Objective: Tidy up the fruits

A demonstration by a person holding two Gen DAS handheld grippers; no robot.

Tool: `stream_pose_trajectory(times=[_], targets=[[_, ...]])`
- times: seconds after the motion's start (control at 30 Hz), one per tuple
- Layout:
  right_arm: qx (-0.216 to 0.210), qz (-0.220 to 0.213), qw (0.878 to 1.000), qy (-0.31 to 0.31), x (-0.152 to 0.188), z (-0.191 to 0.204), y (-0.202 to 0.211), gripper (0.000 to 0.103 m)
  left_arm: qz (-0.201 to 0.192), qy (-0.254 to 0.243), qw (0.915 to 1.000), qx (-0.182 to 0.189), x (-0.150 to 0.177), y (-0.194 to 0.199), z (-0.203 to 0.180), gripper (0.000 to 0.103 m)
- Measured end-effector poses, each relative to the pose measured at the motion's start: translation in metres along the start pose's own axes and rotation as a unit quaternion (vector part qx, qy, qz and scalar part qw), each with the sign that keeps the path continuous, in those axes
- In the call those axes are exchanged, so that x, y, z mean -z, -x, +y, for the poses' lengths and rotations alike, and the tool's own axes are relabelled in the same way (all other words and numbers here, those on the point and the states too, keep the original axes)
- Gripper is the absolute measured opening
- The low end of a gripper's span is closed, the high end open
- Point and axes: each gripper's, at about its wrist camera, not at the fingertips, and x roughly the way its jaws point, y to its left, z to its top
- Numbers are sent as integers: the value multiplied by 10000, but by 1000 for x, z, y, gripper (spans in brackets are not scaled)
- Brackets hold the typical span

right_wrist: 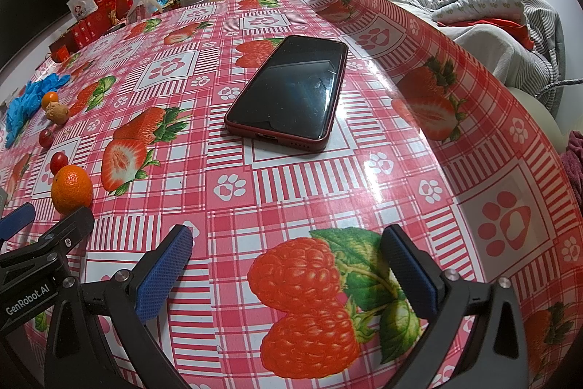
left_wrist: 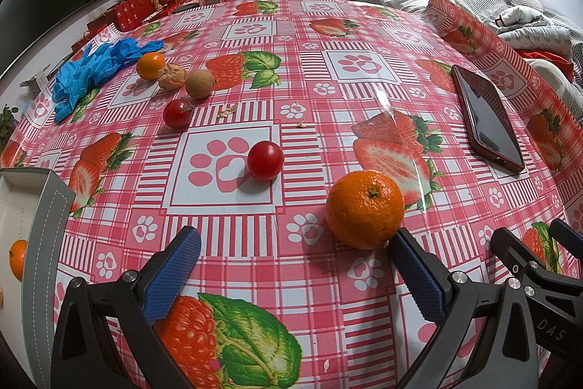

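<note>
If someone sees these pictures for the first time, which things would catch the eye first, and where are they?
The loud pink tablecloth printed with strawberries and paw marks fills both views. On it, a big orange sits just ahead of the open left tool, by its right finger, with a red cherry tomato a little beyond. A dark phone in a red case lies flat ahead of the open right tool.
</note>
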Motion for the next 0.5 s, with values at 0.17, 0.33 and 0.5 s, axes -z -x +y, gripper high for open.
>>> stream_pose_trajectory(times=[0.17, 0.33, 0.5], targets=[[0, 0, 10000, 0, 0, 0, 0, 103, 0, 1, 10000, -1, 0, 0, 0, 103], [-1, 1, 10000, 1, 0, 0, 0, 103, 0, 1, 10000, -1, -1, 0, 1, 103], [0, 1, 10000, 0, 0, 0, 0, 103, 0, 2, 10000, -2, -1, 0, 0, 103]])
